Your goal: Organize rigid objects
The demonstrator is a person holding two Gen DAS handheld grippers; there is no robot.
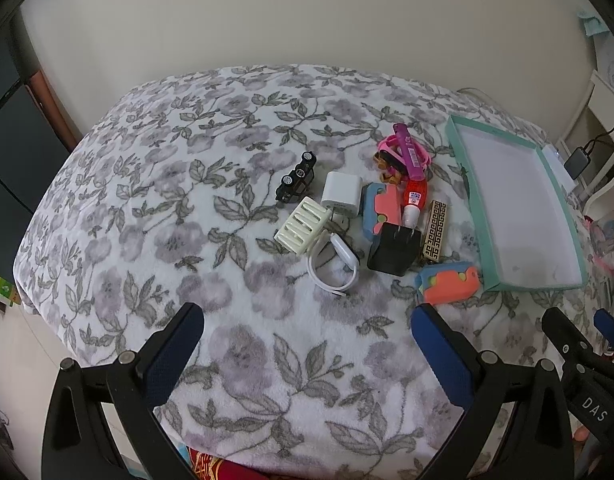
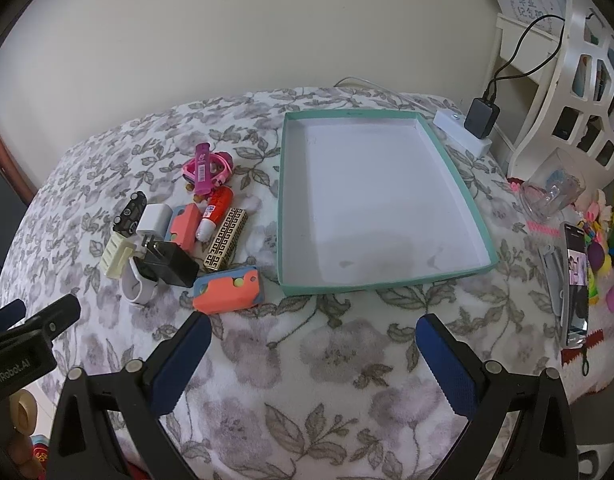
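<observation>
- Small rigid objects lie heaped on the floral fleece blanket (image 2: 307, 360), just left of the empty shallow teal-rimmed cardboard tray (image 2: 285, 200).
- The left gripper (image 1: 307, 360) and right gripper (image 2: 311, 360) hover spread wide, holding nothing.
- Risk: the orange-and-blue foam block (image 2: 229, 290) touches the black plug adapter (image 2: 171, 266), so a grab may drag both.
- The gold patterned bar (image 2: 226, 240) crowds the approach; soft fleece may snag fingers.
</observation>
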